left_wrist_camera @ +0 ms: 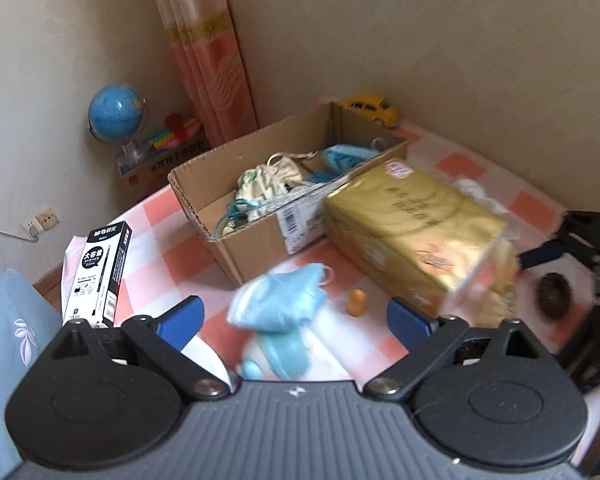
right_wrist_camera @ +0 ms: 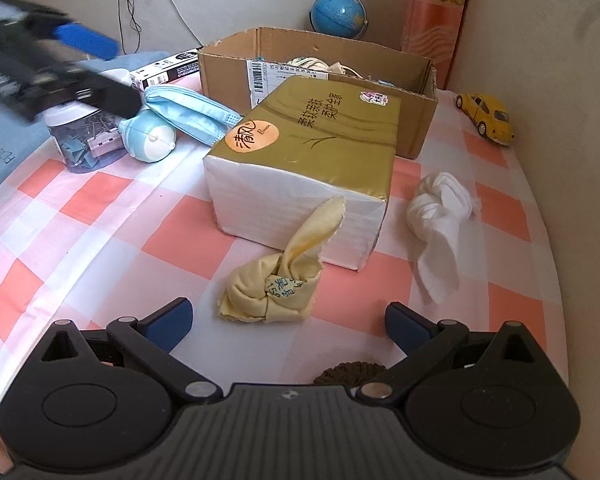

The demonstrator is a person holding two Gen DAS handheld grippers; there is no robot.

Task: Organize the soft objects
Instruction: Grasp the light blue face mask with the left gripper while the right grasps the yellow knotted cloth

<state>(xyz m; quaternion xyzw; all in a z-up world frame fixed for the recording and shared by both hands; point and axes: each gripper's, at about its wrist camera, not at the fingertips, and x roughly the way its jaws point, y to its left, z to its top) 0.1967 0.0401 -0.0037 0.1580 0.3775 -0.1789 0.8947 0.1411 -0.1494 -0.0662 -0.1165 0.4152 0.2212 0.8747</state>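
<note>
Left gripper (left_wrist_camera: 294, 316): ribbed grey housing along the bottom of the frame, small white logo at its centre. Two black round-based linkage plates, each with a triangular cut-out; silver screws at the pivots. Blue pads (left_wrist_camera: 184, 318) on black fingers. Right gripper (right_wrist_camera: 288, 322): identical build and colours.

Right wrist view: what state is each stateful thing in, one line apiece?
Cardboard box: open, soft items inside.
Tissue pack: lying flat, sealed.
Yellow cloth: knotted, on the tablecloth.
White cloth: knotted, loose end trailing.
Face mask: folded, outside the box.
Right gripper: open, empty.
</note>
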